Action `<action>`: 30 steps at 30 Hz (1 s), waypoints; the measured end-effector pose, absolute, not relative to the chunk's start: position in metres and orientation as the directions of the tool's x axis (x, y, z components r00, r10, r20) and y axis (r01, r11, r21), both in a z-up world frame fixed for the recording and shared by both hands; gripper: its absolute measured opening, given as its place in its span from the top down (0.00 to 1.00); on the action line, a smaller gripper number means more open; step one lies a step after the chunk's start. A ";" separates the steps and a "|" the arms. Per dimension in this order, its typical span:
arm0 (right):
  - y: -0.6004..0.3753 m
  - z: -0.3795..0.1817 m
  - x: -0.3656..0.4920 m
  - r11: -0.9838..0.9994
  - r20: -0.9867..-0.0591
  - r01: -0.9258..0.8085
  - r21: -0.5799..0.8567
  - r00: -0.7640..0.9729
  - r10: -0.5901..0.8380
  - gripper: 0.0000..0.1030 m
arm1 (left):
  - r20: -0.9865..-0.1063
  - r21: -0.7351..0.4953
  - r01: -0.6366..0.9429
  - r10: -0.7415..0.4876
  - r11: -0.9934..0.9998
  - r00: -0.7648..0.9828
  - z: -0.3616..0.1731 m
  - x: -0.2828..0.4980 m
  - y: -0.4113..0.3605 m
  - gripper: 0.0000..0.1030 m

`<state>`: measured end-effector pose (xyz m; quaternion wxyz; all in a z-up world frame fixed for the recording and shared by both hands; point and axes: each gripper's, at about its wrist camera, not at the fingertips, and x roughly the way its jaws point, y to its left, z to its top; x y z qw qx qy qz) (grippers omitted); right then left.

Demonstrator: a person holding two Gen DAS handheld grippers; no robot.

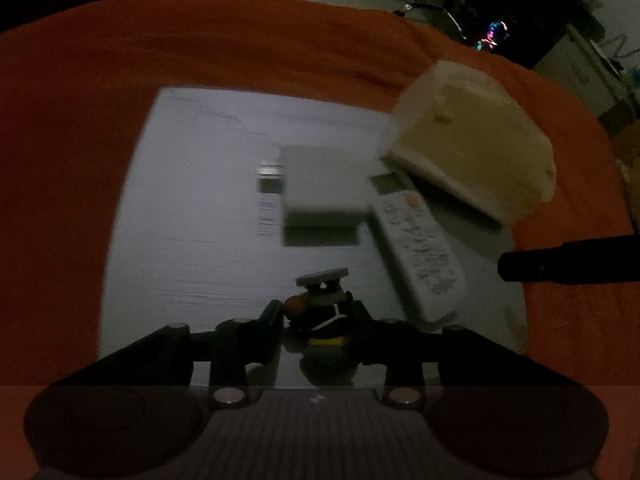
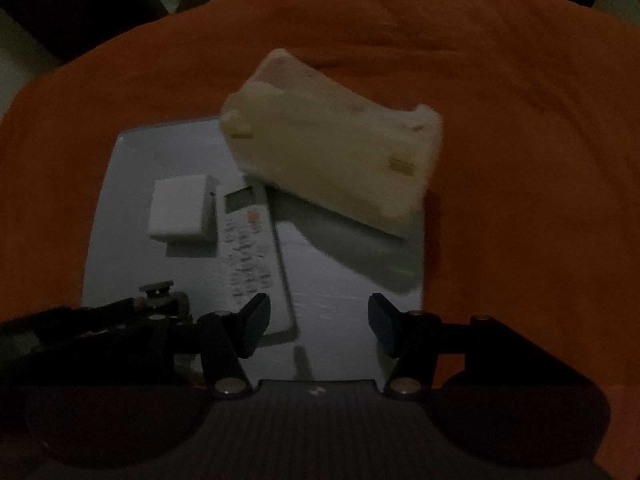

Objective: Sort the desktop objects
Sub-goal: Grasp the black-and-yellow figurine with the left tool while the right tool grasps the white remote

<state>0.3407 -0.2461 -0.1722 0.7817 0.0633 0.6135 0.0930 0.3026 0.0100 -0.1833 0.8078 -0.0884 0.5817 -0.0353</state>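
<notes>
Gripping a small figurine, the left claw has its dark fingers pressed against either side of it. The figurine is dark-bodied with an orange patch, a white marking, a yellow band lower down and a flat grey disc on top; finer detail is lost in dim light. It sits at the near edge of a pale grey mat, smooth and rectangular with rounded corners.

Further along the mat lies a white remote control, long and slim, with rows of small buttons, an orange button and a grey display. Just beside it rests a white rectangular box, matte and blocky. A cream storage bin, blurred, with rounded corners, overlaps the mat's far right corner.

Right claw: fingers apart, blue pads facing inward, nothing between them, above the mat.

An orange cloth, soft and creased, covers the worktop.
</notes>
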 end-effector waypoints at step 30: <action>-0.169 -0.211 0.374 0.958 -0.983 -0.278 0.072 0.142 0.115 0.53 | -0.945 -0.191 -0.071 -0.164 0.979 0.282 -0.194 0.314 0.016 0.46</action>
